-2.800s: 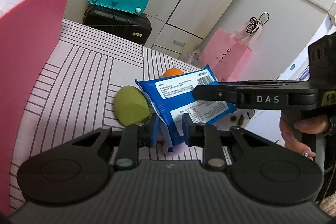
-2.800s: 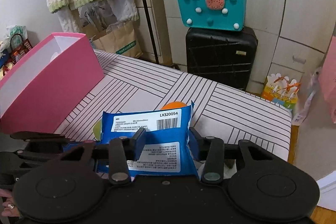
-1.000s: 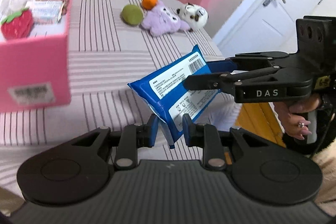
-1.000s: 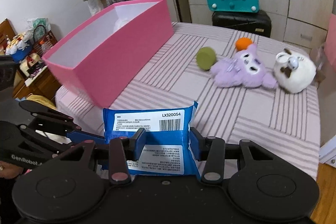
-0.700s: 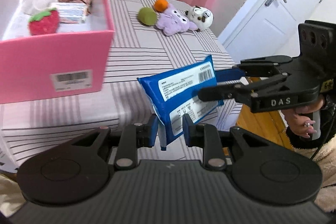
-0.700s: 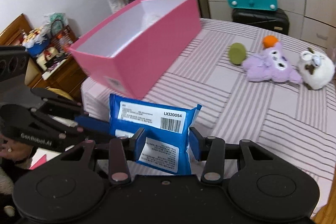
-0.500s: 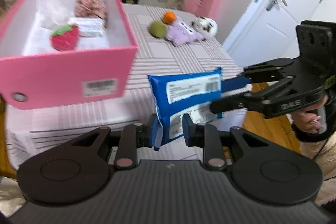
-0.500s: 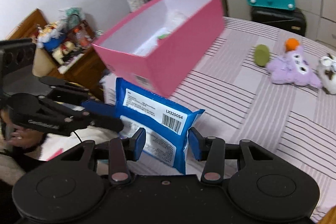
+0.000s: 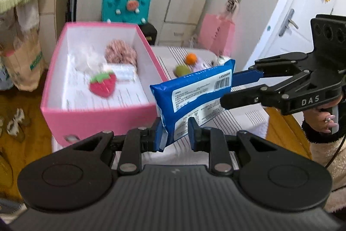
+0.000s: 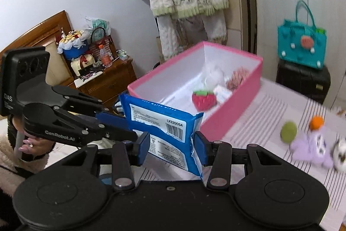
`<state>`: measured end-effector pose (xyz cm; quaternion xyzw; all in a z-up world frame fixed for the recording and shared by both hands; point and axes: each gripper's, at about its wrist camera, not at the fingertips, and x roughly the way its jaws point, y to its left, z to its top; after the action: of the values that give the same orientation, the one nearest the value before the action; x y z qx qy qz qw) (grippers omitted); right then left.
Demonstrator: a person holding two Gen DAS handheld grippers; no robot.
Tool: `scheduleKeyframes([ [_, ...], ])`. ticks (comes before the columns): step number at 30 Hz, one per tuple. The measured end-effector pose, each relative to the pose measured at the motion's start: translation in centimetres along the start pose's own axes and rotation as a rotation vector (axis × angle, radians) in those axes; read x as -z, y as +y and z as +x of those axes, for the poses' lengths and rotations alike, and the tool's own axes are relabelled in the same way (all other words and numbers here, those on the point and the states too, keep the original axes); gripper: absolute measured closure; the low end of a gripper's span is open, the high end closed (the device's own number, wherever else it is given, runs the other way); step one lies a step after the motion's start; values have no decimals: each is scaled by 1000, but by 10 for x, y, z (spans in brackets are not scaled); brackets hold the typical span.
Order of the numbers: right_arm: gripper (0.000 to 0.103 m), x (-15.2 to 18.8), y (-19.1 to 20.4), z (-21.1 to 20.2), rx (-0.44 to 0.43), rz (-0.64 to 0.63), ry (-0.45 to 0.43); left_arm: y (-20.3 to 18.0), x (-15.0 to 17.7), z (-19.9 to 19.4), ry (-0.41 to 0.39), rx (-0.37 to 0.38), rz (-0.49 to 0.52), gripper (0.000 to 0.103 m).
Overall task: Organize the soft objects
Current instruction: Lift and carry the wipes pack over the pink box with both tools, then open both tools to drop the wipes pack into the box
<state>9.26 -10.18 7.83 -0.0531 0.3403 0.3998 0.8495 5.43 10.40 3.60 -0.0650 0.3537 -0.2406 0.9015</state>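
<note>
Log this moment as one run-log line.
left gripper: shut on wipes pack | right gripper: shut on wipes pack | pack: off table, beside pink box | next: box

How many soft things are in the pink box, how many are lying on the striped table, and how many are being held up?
In the pink box: 4, namely red strawberry plush, pink-brown scrunchie, small white packet, white fluffy thing.
On the striped table: 4, namely green ball, orange ball, purple plush, white plush.
Held up: 1, blue wet-wipes pack.
Total: 9
</note>
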Motion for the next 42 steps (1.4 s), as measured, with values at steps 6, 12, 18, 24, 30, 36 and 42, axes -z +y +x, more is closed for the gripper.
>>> scheduleKeyframes([
  [6,51,-36,-6,32,33,-38,-16,24,-27,3,-53,-57,0,80],
  [12,51,-69,-34,65,-30,15,-31,55,-56,26,-91,-154,-21,80],
  [18,51,-81,-50,101,-65,55,7,85,-76,45,-85,-205,-45,78],
  [24,51,-72,-51,128,-69,67,87,103,-70,62,-7,-198,-77,77],
  [30,51,-66,-39,139,3,6,154,91,-61,80,90,-258,63,78],
  [36,51,-65,-37,135,-36,35,174,82,-59,82,155,-303,159,78],
  [42,51,-61,-40,138,5,41,193,82,-58,82,198,-277,171,77],
])
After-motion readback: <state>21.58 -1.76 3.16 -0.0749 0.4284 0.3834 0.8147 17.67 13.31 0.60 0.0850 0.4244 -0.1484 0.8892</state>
